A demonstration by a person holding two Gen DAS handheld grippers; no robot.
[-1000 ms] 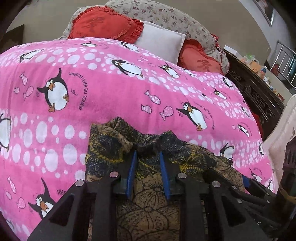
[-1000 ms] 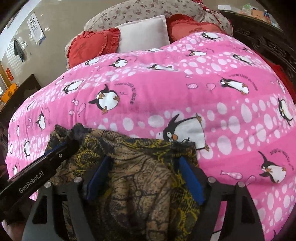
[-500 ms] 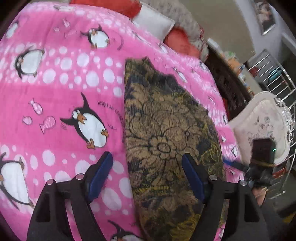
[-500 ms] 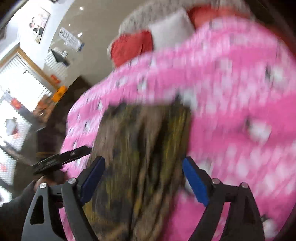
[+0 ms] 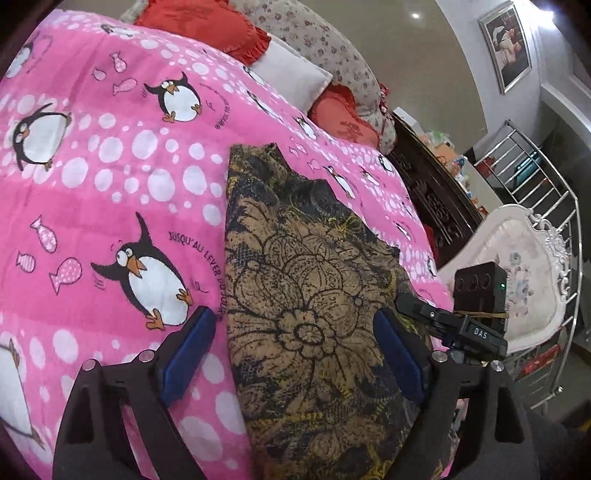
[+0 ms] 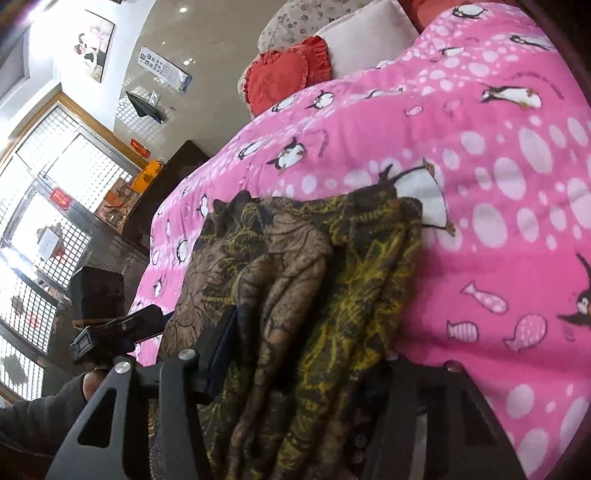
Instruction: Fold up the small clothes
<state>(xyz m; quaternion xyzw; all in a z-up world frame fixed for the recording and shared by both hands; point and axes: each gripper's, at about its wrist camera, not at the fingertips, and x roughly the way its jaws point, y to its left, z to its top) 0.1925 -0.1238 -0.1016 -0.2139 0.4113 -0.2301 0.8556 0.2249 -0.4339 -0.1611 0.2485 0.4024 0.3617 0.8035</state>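
Note:
A brown and black floral-print garment (image 5: 306, 295) lies folded in a long strip on the pink penguin blanket (image 5: 110, 177). My left gripper (image 5: 295, 354) is open, its blue pads either side of the garment's near end, holding nothing. In the right wrist view the garment (image 6: 303, 280) bunches in thick folds between the fingers of my right gripper (image 6: 299, 369). The cloth hides the pads, and the jaws stand partly closed around it. The right gripper also shows in the left wrist view (image 5: 454, 325), at the garment's right edge. The left gripper shows in the right wrist view (image 6: 118, 328).
Red heart cushions (image 5: 207, 26), a white pillow (image 5: 291, 77) and a floral bolster (image 5: 314, 40) sit at the bed's head. Dark carved furniture (image 5: 436, 199) and a white chair (image 5: 517, 266) stand beside the bed. Windows (image 6: 48, 206) are on the other side.
My left gripper has let go of the garment, opened and pulled back. The garment now lies stretched out. My right gripper has swung round and its jaws have come in around the bunched cloth.

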